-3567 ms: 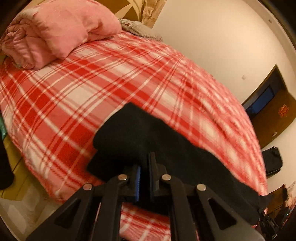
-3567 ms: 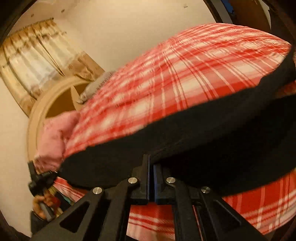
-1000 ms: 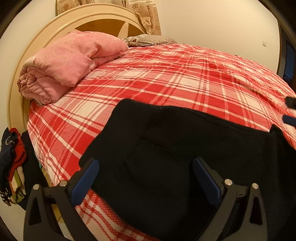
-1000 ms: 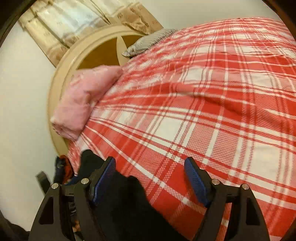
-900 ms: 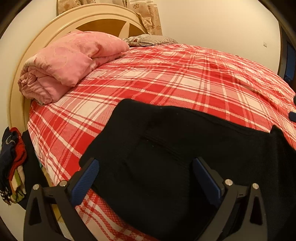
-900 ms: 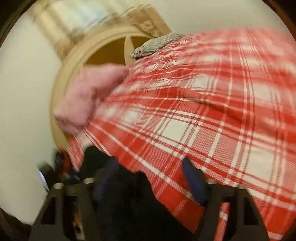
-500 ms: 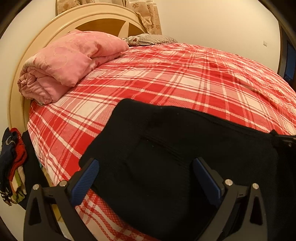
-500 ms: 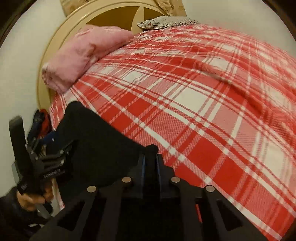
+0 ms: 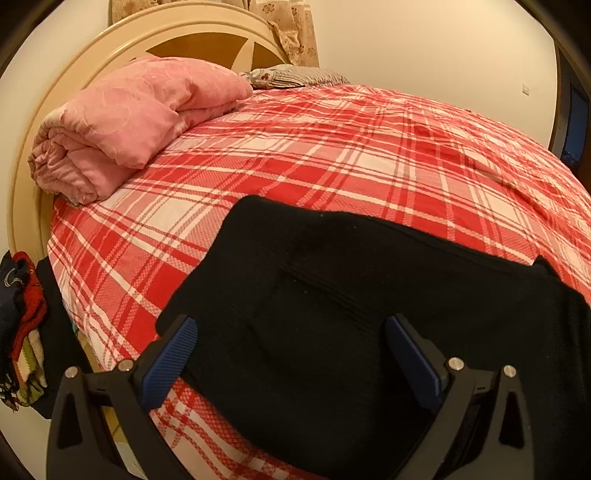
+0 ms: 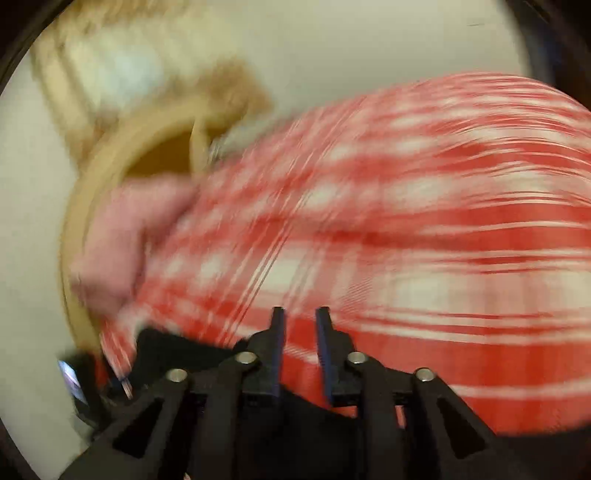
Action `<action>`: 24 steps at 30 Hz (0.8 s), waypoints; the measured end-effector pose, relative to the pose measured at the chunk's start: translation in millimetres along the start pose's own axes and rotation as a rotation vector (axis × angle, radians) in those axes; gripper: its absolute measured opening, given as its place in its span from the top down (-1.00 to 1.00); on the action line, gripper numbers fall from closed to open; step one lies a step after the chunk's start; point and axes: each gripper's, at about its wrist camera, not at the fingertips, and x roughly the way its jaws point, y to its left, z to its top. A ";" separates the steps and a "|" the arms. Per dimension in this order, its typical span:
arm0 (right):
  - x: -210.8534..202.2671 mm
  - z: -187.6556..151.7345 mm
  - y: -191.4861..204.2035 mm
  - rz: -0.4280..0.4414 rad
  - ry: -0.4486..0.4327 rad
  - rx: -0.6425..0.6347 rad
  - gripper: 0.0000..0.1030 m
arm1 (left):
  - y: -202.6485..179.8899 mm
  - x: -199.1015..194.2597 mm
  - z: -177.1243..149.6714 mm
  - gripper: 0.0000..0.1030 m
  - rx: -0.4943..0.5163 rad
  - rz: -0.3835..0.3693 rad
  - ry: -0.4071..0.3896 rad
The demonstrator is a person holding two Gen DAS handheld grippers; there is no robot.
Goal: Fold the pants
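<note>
Plaid-covered bed (image 9: 369, 155) fills both views, its cream headboard (image 9: 192, 33) at 11 o'clock. Black pants (image 9: 351, 295) lie flat on the near edge of the bed, spreading from centre toward 4 o'clock in the left wrist view. A folded pink quilt (image 9: 136, 122) rests at 10 o'clock, with a grey pillow (image 9: 291, 75) at 12 o'clock. Left gripper (image 9: 291, 354) hovers over the pants, fingers spread wide, holding nothing. Right gripper (image 10: 299, 347), in a motion-blurred view, shows a narrow gap between its fingers, nothing between them.
</note>
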 end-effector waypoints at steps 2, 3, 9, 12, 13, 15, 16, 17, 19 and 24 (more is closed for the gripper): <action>-61.3 -4.8 -39.1 -0.069 -0.113 0.109 -0.39 | -2.1 -3.1 1.3 -1.00 0.010 0.002 0.002; -86.3 -9.4 -54.2 -0.109 -0.159 0.146 -0.39 | -3.5 -5.7 2.5 -0.99 0.015 -0.001 0.000; -242.2 -68.0 -155.8 -0.612 -0.318 0.364 -0.38 | -22.3 -38.2 13.2 -0.99 0.022 -0.106 -0.092; -287.0 -104.8 -198.2 -0.711 -0.315 0.536 -0.24 | -47.8 -51.2 15.9 -0.99 0.067 -0.171 -0.115; -292.8 -109.7 -204.3 -0.721 -0.313 0.554 -0.23 | -61.3 -55.4 14.8 -0.99 0.097 -0.199 -0.117; -296.3 -117.6 -213.0 -0.735 -0.289 0.560 -0.22 | -82.5 -60.6 11.6 -0.99 0.150 -0.228 -0.112; -294.3 -118.4 -217.4 -0.758 -0.267 0.553 -0.21 | -92.1 -63.1 9.5 -0.99 0.175 -0.240 -0.108; -293.5 -121.4 -220.0 -0.775 -0.252 0.555 -0.20 | -98.0 -65.1 7.5 -0.99 0.192 -0.246 -0.105; -292.1 -126.9 -232.7 -0.767 -0.231 0.582 -0.19 | -108.6 -69.7 2.5 -0.99 0.226 -0.256 -0.103; -283.3 -123.9 -259.1 -0.750 -0.196 0.618 -0.19 | -109.8 -73.4 -2.1 -0.99 0.243 -0.255 -0.087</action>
